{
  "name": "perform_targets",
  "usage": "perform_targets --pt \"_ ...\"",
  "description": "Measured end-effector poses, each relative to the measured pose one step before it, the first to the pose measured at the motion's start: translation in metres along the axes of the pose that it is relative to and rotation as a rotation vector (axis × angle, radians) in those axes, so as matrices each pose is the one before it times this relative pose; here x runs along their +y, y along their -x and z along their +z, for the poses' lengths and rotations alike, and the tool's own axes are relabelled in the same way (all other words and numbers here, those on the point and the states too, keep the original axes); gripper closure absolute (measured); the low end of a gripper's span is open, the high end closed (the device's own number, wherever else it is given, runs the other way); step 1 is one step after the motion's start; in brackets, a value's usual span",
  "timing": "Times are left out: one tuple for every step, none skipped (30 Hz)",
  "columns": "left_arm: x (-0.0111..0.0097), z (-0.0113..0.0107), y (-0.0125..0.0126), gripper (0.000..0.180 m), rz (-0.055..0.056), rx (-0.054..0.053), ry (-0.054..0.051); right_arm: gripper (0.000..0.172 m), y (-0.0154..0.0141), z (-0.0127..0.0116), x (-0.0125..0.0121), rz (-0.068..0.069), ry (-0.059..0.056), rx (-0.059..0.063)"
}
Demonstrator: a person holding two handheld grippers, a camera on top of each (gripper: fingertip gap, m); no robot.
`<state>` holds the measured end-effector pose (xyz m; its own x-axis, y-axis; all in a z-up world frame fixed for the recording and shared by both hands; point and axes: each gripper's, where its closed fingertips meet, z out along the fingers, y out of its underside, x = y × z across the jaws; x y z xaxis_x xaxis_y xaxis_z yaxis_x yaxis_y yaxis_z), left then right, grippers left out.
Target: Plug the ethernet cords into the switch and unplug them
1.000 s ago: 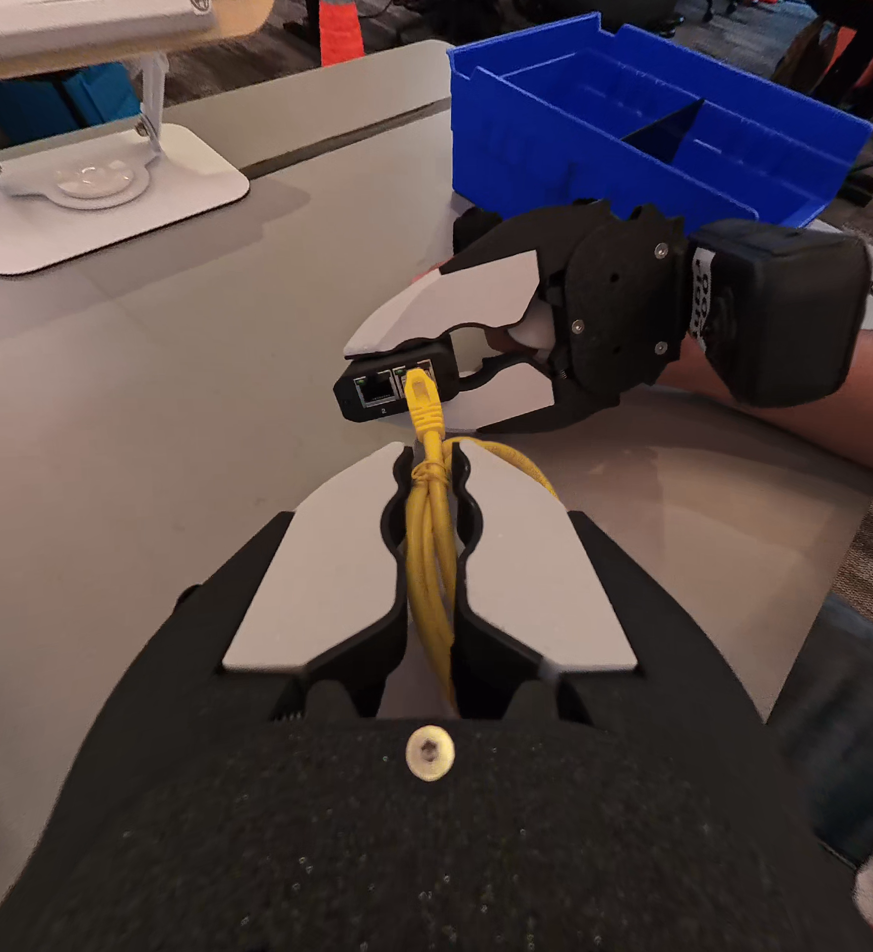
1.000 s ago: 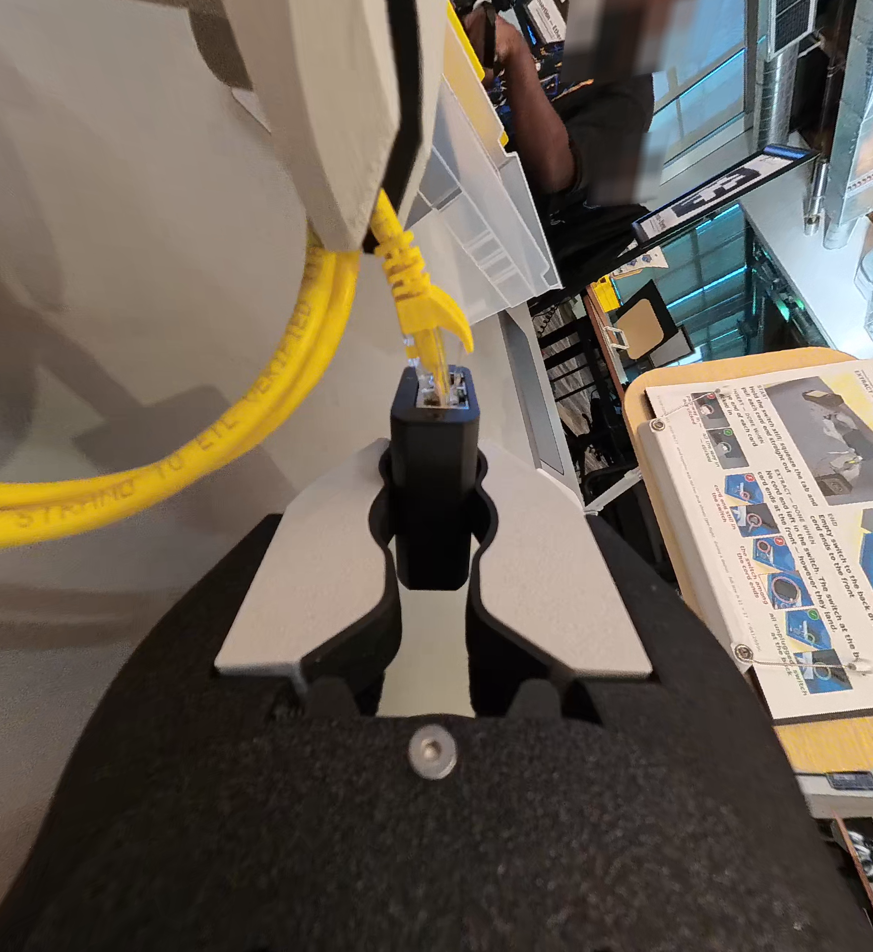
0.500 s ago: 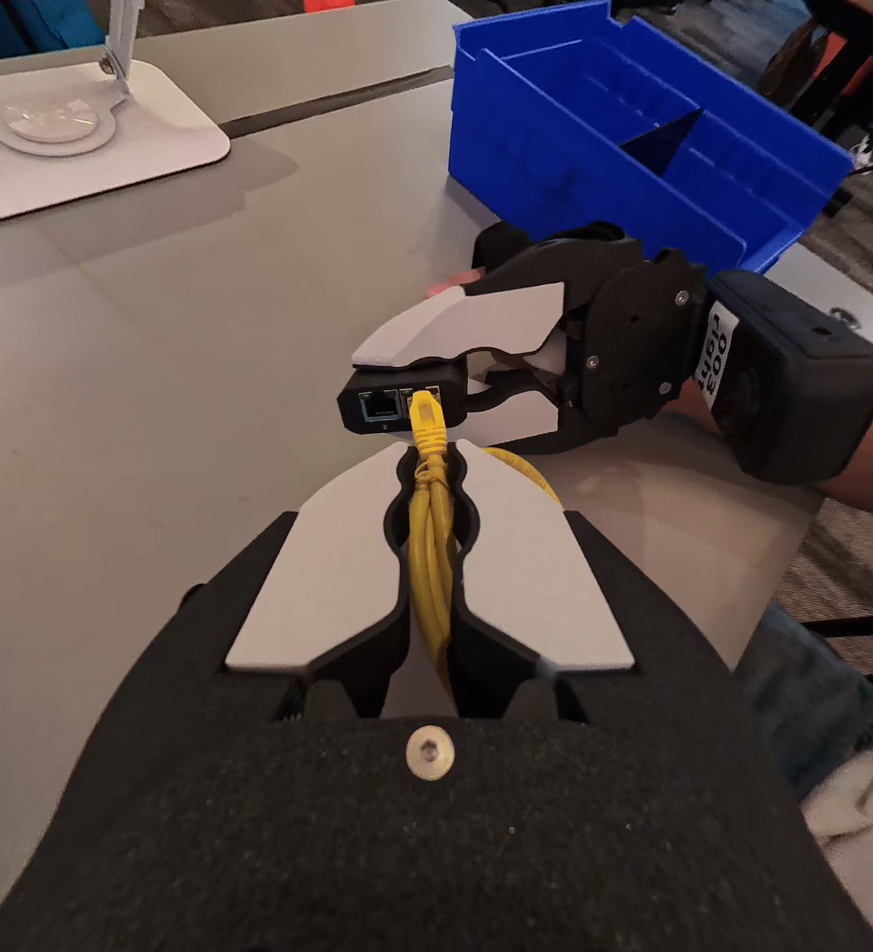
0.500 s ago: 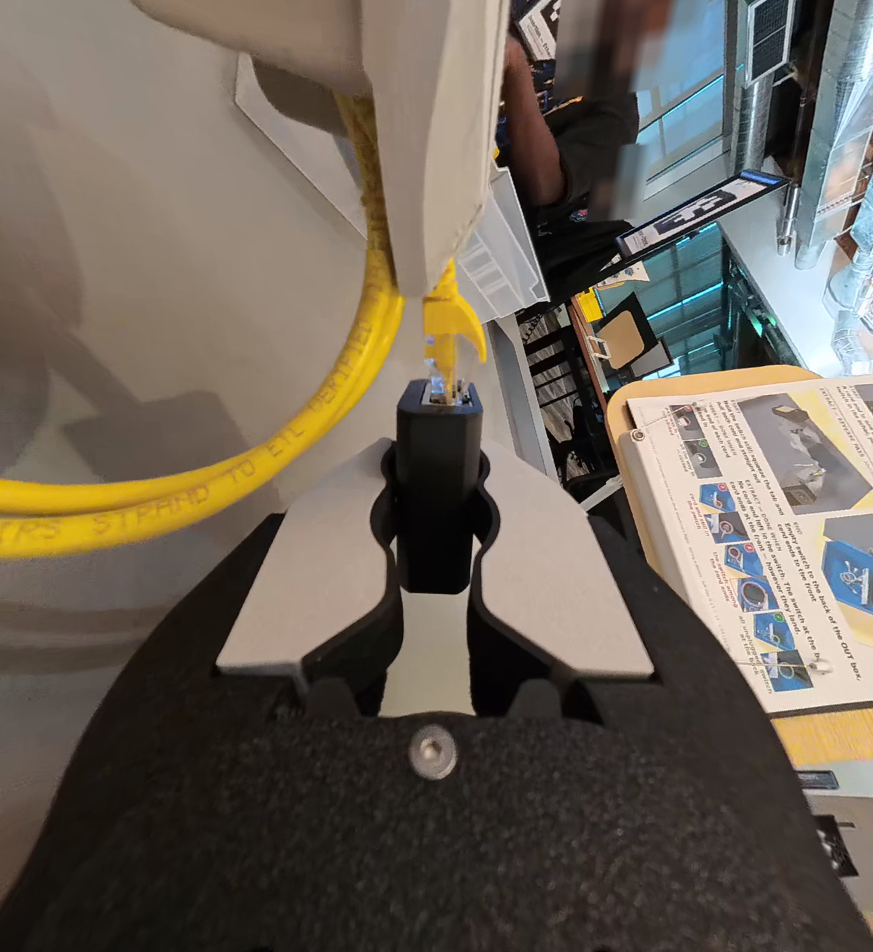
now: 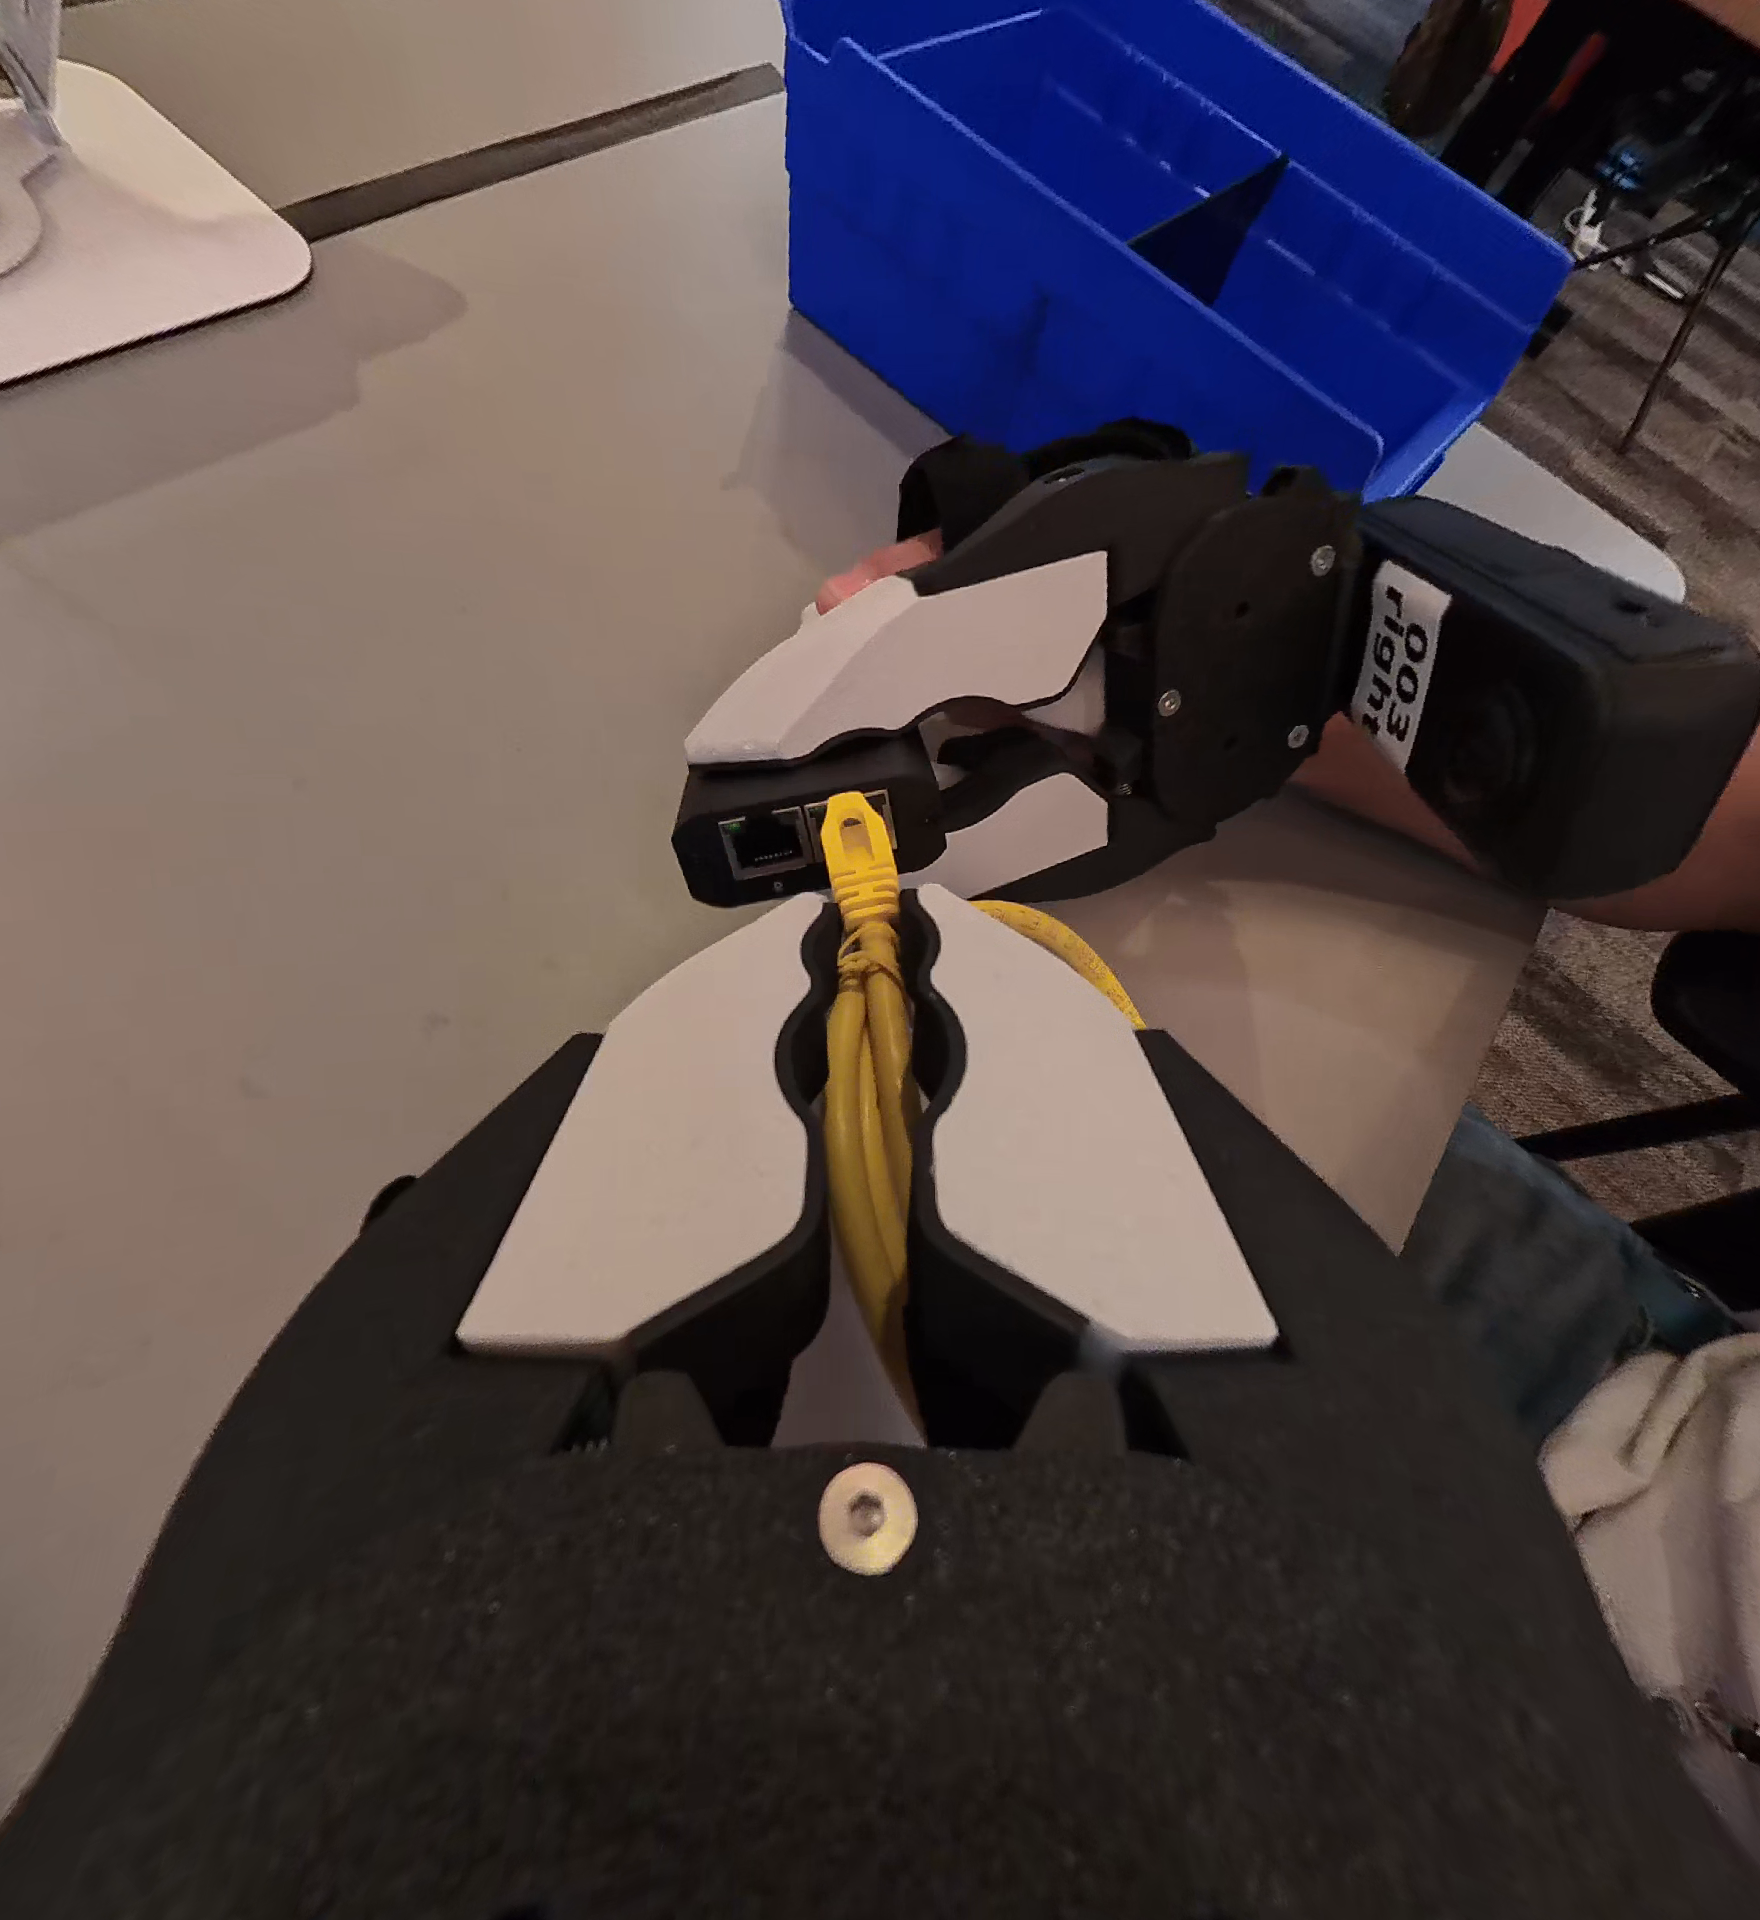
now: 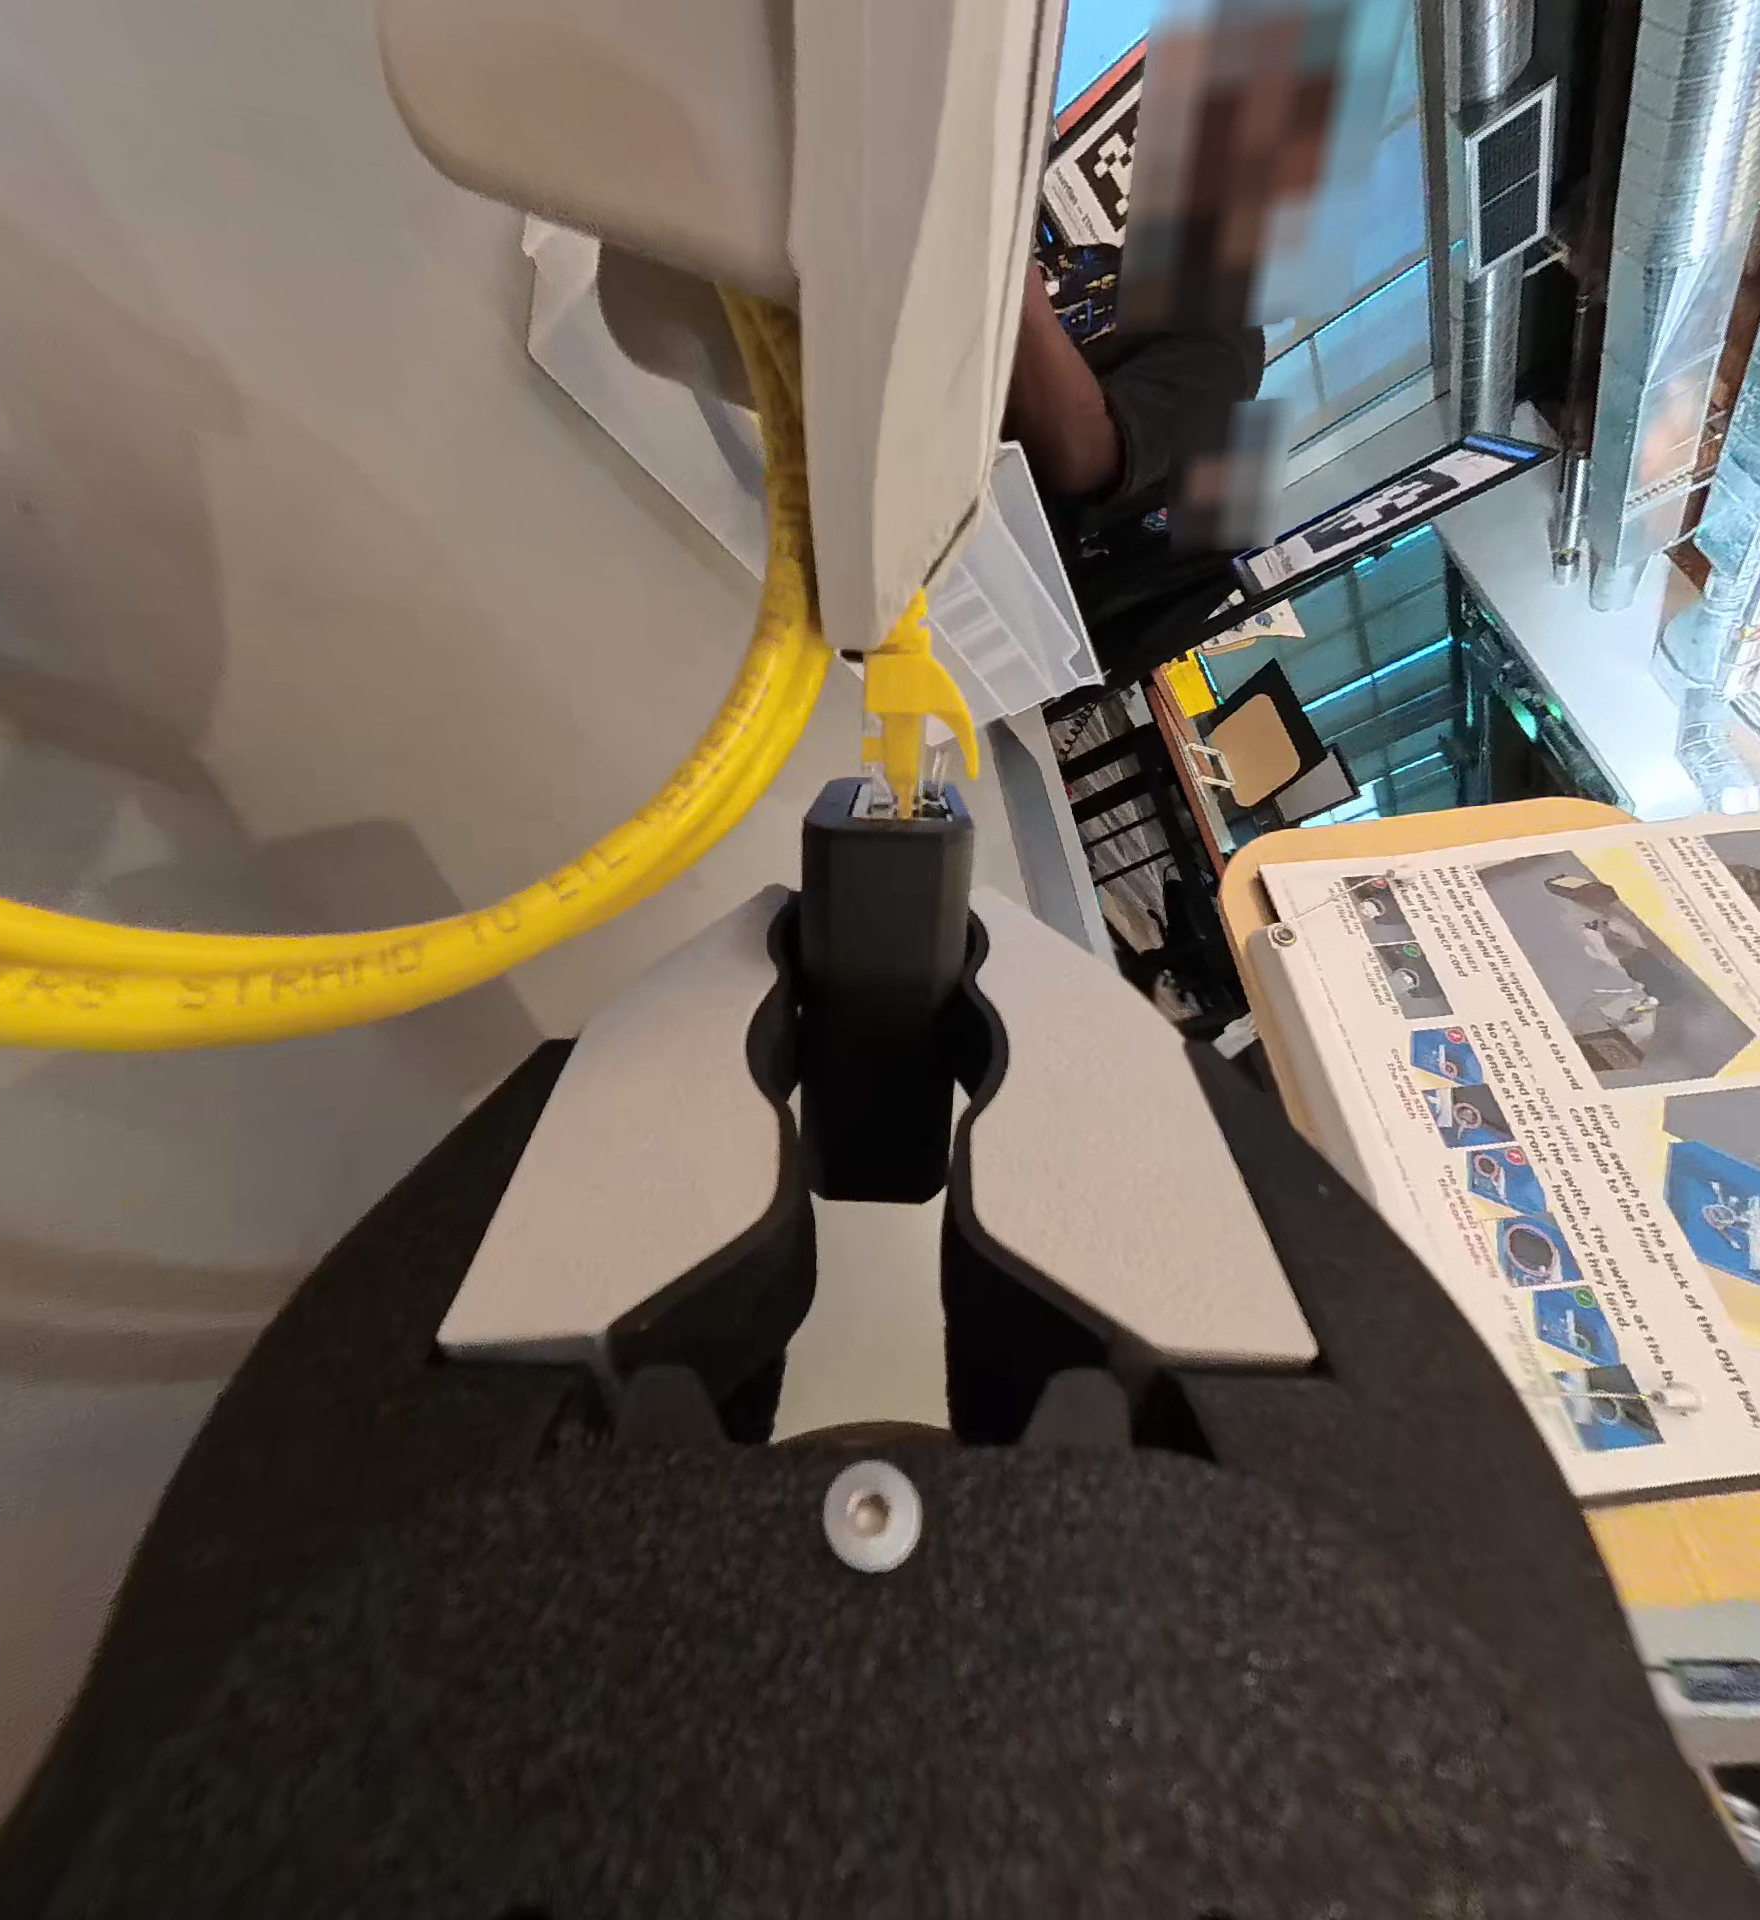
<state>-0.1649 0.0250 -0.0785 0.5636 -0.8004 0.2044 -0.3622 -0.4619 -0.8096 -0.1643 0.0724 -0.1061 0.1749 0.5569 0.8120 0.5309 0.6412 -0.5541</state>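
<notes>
Between left gripper [image 5: 871,914] fingertips, yellow cord [image 5: 868,1091], seemingly pinched.

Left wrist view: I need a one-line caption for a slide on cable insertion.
Left gripper pinches a yellow ethernet cord, its plug at a port of the black switch clamped by the right gripper.

Grey table [image 5: 336,727], seamed: blue divided bin [image 5: 1115,239] at far edge, white stand base [image 5: 128,239], possibly a lamp's.
</notes>
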Motion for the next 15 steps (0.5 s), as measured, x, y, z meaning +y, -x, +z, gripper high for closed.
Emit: perform_targets --pt "-0.00092 -0.00095 -0.00075 0.170 -0.0010 0.0077 -0.0014 0.149 0.00062 -0.00017 -0.00229 0.0190 -0.0155 -0.0071" --pt "-0.00063 -0.00079 -0.00051 0.170 -0.0081 0.0070 -0.0020 0.149 -0.00006 -0.00055 -0.00293 0.0061 -0.0115 -0.0004" --pt "-0.00040 -0.00183 -0.00078 0.170 -0.0041 0.0105 0.0011 0.149 -0.00097 -0.00073 -0.00166 -0.0083 0.0072 0.0100" --pt "0.00017 -0.00162 -0.00001 0.170 -0.0031 0.0064 0.0016 0.149 0.00014 -0.00037 -0.00244 -0.0041 -0.0023 -0.0012" --pt "0.00103 -0.00023 0.00048 0.170 0.0025 -0.0031 0.0028 0.149 0.00079 0.00067 -0.00051 0.0033 0.0021 -0.0081" --pt "0.00163 0.00038 0.00007 0.170 0.0022 -0.0048 0.0070 0.149 0.00081 0.00012 0.00003 -0.0127 -0.0002 0.0017" --pt "0.00182 0.00105 0.00086 0.170 0.0026 -0.0132 0.0048 0.149 0.00176 0.00066 0.00091 0.0005 0.0001 -0.0087" --pt "0.00258 0.00171 0.00148 0.170 0.0052 -0.0186 0.0072 0.149 0.00250 0.00182 0.00229 0.0128 0.0014 -0.0193" --pt "0.00211 0.00168 0.00007 0.170 0.0075 -0.0086 0.0036 0.148 0.00165 0.00101 0.00240 -0.0095 0.0037 -0.0078" --pt "0.00014 0.00066 -0.00128 0.170 0.0020 0.0006 -0.0059 0.148 0.00017 -0.00072 0.00071 -0.0142 -0.0057 -0.0041" --pt "-0.00085 0.00003 -0.00137 0.170 0.0018 -0.0029 -0.0081 0.148 -0.00037 -0.00071 -0.00042 0.0104 -0.0129 -0.0083" --pt "-0.00147 -0.00047 -0.00156 0.170 0.0044 -0.0084 -0.0061 0.148 -0.00060 -0.00053 -0.00091 0.0131 -0.0182 -0.0013" --pt "-0.00101 -0.00045 -0.00193 0.170 0.0079 -0.0144 0.0011 0.148 -0.00133 -0.00015 -0.00117 -0.0029 -0.0209 0.0058" --pt "-0.00075 0.00005 -0.00184 0.170 0.0157 -0.0233 0.0045 0.148 -0.00058 0.00034 -0.00010 -0.0037 -0.0087 -0.0019" --pt "-0.00141 -0.00007 -0.00164 0.170 0.0183 -0.0266 -0.0015 0.148 -0.00116 0.00028 0.00025 0.0006 -0.0029 0.0047"
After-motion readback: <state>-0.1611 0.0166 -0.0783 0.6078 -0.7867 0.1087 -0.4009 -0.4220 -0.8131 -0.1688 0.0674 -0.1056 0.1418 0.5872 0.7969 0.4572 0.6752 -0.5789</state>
